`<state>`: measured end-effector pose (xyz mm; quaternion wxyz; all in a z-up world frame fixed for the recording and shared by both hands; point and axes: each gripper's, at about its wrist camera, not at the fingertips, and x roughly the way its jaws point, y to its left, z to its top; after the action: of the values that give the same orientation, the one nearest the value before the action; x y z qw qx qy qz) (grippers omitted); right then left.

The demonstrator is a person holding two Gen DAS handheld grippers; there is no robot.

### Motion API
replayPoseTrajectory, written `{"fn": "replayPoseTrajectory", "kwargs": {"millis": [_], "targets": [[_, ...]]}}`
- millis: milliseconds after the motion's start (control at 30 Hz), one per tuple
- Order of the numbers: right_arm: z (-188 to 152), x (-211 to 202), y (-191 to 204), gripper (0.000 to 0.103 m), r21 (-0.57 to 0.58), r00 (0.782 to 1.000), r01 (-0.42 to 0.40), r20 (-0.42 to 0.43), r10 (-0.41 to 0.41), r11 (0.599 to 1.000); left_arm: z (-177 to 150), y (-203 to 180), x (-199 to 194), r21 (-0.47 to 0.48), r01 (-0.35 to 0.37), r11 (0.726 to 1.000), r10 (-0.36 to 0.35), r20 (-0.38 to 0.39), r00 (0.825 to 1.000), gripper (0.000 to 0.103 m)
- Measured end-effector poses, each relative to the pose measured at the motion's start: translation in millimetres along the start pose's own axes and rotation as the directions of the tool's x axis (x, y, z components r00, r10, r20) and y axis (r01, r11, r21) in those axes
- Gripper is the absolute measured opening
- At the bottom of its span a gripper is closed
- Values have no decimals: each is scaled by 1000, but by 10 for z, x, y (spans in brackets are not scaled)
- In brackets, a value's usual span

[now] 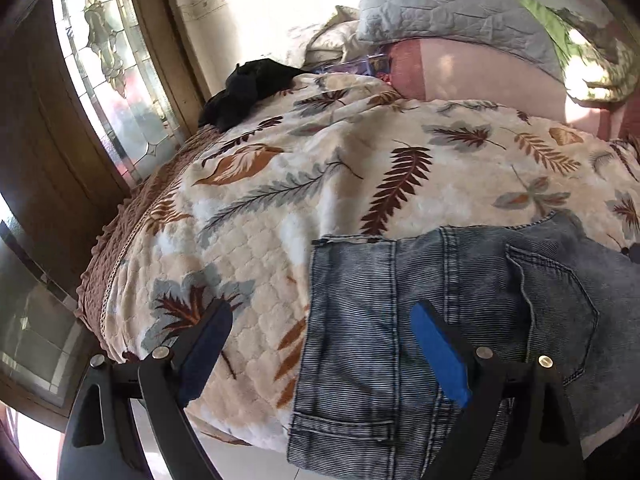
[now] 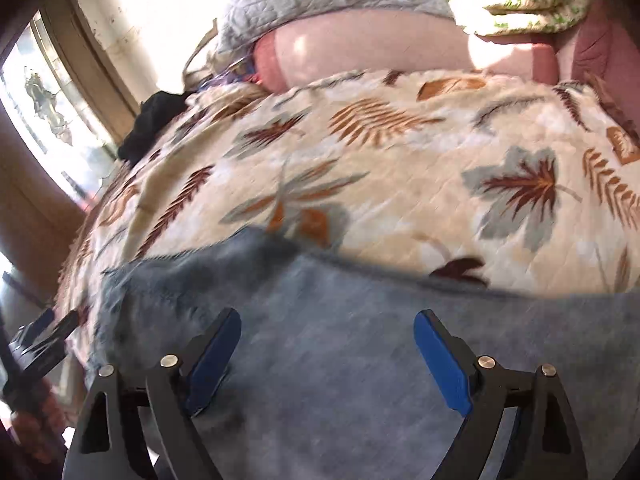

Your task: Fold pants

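Note:
Faded blue jeans lie folded on a leaf-print quilt at the near edge of the bed, a back pocket facing up on the right. My left gripper is open and empty above the jeans' left edge. In the right wrist view, which is blurred by motion, the jeans fill the lower half. My right gripper is open and empty just above them. The left gripper shows at the far left of that view.
A black garment lies at the quilt's far left corner. Grey and green-patterned pillows rest on a pink cushion at the back. A wooden door with leaded glass stands left of the bed.

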<state>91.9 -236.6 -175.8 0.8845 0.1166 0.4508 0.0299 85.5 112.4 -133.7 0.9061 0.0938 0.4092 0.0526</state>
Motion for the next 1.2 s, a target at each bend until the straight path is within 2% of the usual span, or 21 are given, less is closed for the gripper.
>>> {"fn": "replayPoseTrajectory", "kwargs": {"millis": [100,167,333,400,433,500,600,733,800,900,933,1000,1033,1067,1133,1200], "targets": [[119,149,-91,81,-22,999,22,-31,-22,1000,-41,-183,59,38,26,999,-25,-33,999,92],[157,284,-124,64,-67,997,27,-70,-31,997,-74,-267,90,55,30,998,-28,-47,999,92],[129,509,-182,44,-167,987,23,-152,-49,986,-126,-344,211,79,13,997,-7,-77,997,92],[158,533,-161,22,-200,986,25,-154,-56,979,-131,-335,268,68,10,998,-4,-86,996,92],[167,525,-147,5,-211,985,42,-155,-75,977,-128,-341,291,67,6,998,0,-87,996,92],[168,537,-113,4,-241,980,80,-161,-121,967,-117,-366,336,79,-8,997,15,-80,997,92],[195,619,-110,3,-240,976,104,-162,-145,965,-106,-446,442,125,-38,991,47,-73,996,92],[253,659,-151,3,-173,979,130,-137,-154,976,-57,-435,528,122,-41,992,52,-88,995,96],[266,563,-218,5,-104,987,91,-124,-104,990,-28,-399,525,115,-31,993,44,-109,993,97],[222,160,-419,6,4,998,28,-61,-28,1000,-34,-341,420,98,-32,995,44,-124,991,97],[179,-23,-525,12,31,999,15,-29,-14,999,-45,-331,355,99,-42,994,53,-116,992,97],[70,-413,-821,37,93,999,10,30,-12,996,-65,-331,189,96,-40,995,48,-83,995,97],[5,-618,-1007,64,141,998,11,64,-20,990,-70,-338,86,94,-32,995,38,-60,997,97],[-78,-837,-1222,78,200,994,7,101,-28,980,-74,-352,-27,94,-25,995,28,-34,999,97],[-289,-1257,-1671,78,310,987,-26,157,-24,950,-72,-391,-234,95,-11,995,10,13,1000,97],[-521,-1605,-2046,78,406,982,-65,187,-14,912,-65,-447,-376,90,20,996,-23,26,999,97]]}}
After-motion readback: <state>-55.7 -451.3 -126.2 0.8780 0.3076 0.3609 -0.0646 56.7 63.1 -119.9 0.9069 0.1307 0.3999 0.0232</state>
